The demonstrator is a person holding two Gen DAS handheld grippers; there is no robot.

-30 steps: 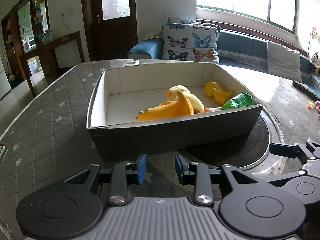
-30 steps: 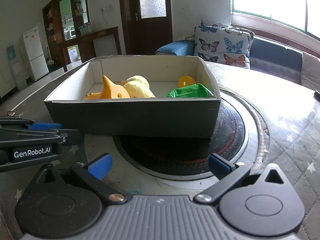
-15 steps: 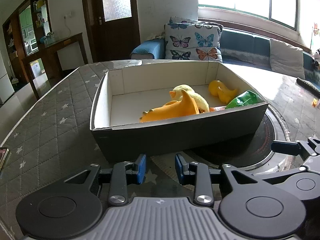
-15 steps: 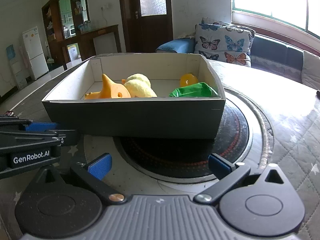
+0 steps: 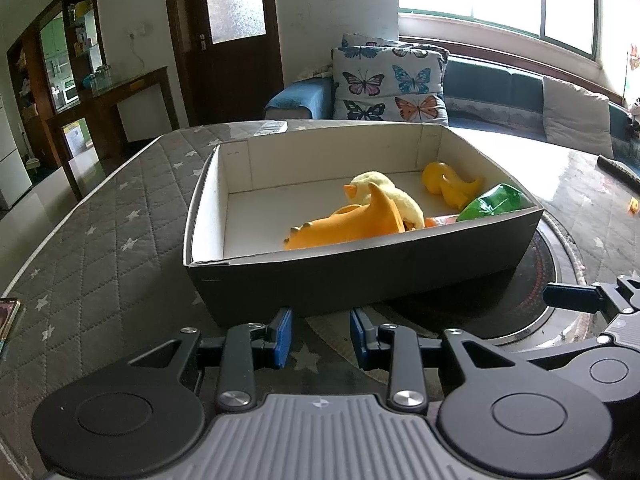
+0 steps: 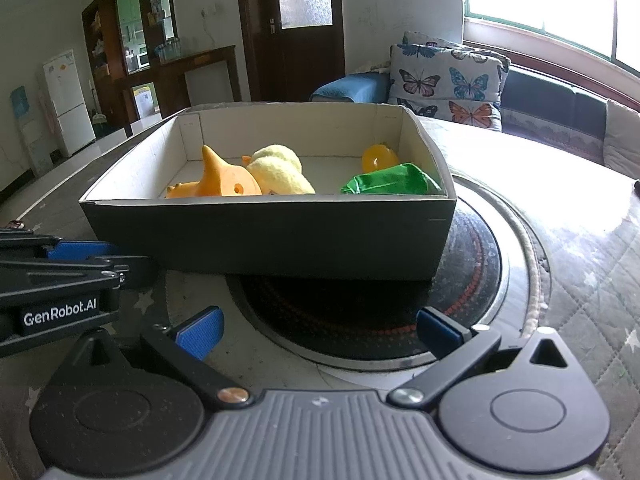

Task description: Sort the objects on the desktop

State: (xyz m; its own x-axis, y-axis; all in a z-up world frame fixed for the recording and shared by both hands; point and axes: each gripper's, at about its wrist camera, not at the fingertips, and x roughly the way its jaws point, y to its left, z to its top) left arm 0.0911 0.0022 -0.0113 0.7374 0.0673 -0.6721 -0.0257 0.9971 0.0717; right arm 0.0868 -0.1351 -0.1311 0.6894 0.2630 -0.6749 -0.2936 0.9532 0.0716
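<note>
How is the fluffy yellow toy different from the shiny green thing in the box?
The fluffy pale-yellow plush toy looks soft and matte; the crinkled green foil packet is glossy. The plush toy lies mid-box, touching the orange rubber toy; the packet sits in the right front corner. Both lie inside the dark cardboard box.

Daylight is pouring in from the window (image 5: 496, 4) at upper right, blowing out to white and glaring off the table (image 6: 560, 184). The left of the room is sitting dimmer. Fisheye distortion is bending the edges, and dark corners are creeping in.
</note>
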